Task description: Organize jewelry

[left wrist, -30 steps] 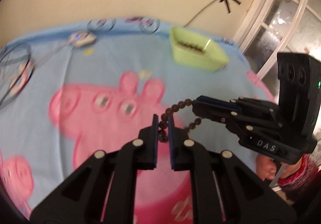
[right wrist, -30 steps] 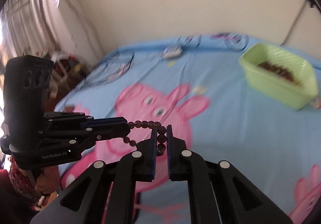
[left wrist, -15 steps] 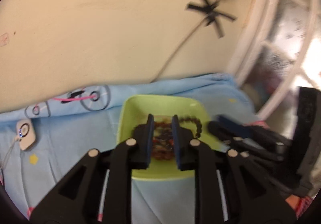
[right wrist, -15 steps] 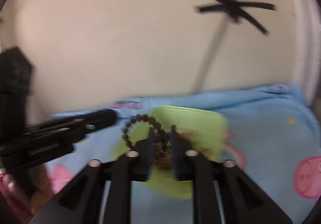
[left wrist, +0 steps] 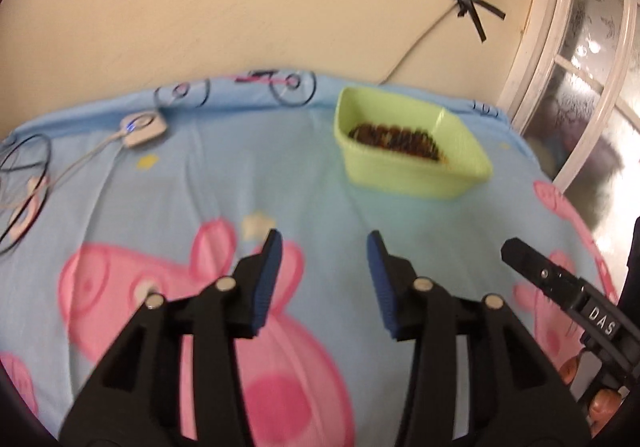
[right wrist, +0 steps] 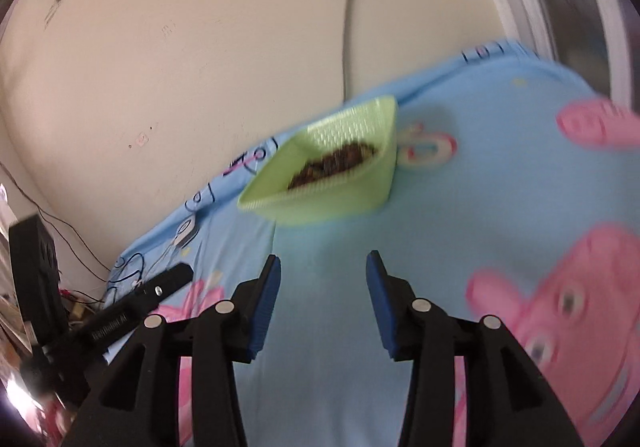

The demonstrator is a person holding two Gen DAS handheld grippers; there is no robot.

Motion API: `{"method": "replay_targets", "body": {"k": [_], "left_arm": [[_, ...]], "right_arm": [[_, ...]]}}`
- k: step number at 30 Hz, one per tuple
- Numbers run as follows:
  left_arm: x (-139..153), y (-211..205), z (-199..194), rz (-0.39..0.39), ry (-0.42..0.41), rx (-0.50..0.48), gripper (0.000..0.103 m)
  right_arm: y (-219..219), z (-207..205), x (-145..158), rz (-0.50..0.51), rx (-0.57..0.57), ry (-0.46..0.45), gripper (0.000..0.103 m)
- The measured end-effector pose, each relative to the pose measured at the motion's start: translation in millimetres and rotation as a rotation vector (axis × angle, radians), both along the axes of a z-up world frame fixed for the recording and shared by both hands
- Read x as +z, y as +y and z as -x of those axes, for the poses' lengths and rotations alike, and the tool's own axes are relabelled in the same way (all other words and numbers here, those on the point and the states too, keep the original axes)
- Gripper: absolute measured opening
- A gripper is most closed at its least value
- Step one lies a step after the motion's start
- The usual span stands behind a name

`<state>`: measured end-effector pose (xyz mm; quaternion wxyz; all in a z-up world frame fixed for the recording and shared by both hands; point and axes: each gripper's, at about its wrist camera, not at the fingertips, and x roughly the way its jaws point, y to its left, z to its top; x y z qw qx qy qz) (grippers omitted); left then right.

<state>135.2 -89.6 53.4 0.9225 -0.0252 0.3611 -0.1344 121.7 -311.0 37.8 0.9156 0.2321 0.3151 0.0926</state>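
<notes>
Cream wall fills the upper half of both views, with a black tape cross pinning a cable at upper right of the left wrist view, so that corner is no place to swing through. Below it a blue cartoon-pig bedsheet covers the whole working surface, and its far edge meets the wall just behind the basket. A window frame closes off the right edge. The green basket sits right of centre near that far edge, apart from both tools, likely put there as the collecting bin; dark beaded jewelry lies heaped inside it (single pieces are too blurred to separate). A white corded device and loose wires occupy the upper left, well apart from the basket. The left gripper at lower centre has its jaws spreading, nothing between them, only bare sheet. The right gripper is likewise spreading and empty, with the basket above it in its own view. Sheet between grippers and basket lies bare, giving free room to move.
</notes>
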Motion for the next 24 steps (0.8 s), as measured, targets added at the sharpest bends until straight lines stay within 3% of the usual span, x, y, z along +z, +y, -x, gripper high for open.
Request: {"method": "replay_targets", "body": {"k": [2, 4, 7, 12, 16, 19, 24], "left_arm": [[-3.0, 3.0, 16.7, -0.024, -0.013, 0.017, 0.043], [-6.2, 5.6, 27.6, -0.06, -0.041, 0.029, 0.055], [-14.1, 5.8, 38.9, -0.155, -0.081, 0.055, 0.059], [-18.9, 13.4, 39.3, -0.165, -0.057, 0.081, 0.07], [-8.5, 16.3, 49.4, -0.173, -0.135, 0.108, 0.096], [-4.1, 16.1, 55.2, -0.178, -0.17, 0.11, 0.097], [-9.8, 9.3, 51.5, -0.214, -0.128, 0.1, 0.097]], "right_arm": [[8.1, 15.8, -2.2, -0.008, -0.009, 0.008, 0.02], [16.0, 26.0, -3.8, 0.006, -0.011, 0.003, 0.021], [31.8, 37.3, -6.2, 0.054, -0.003, -0.007, 0.022], [37.8, 50.2, -10.2, 0.07, 0.01, -0.017, 0.024], [31.3, 52.7, -12.8, 0.034, 0.001, -0.015, 0.027], [28.7, 53.0, -13.8, 0.014, -0.001, -0.01, 0.028], [30.5, 52.9, -14.0, 0.01, 0.012, -0.009, 0.031]]}}
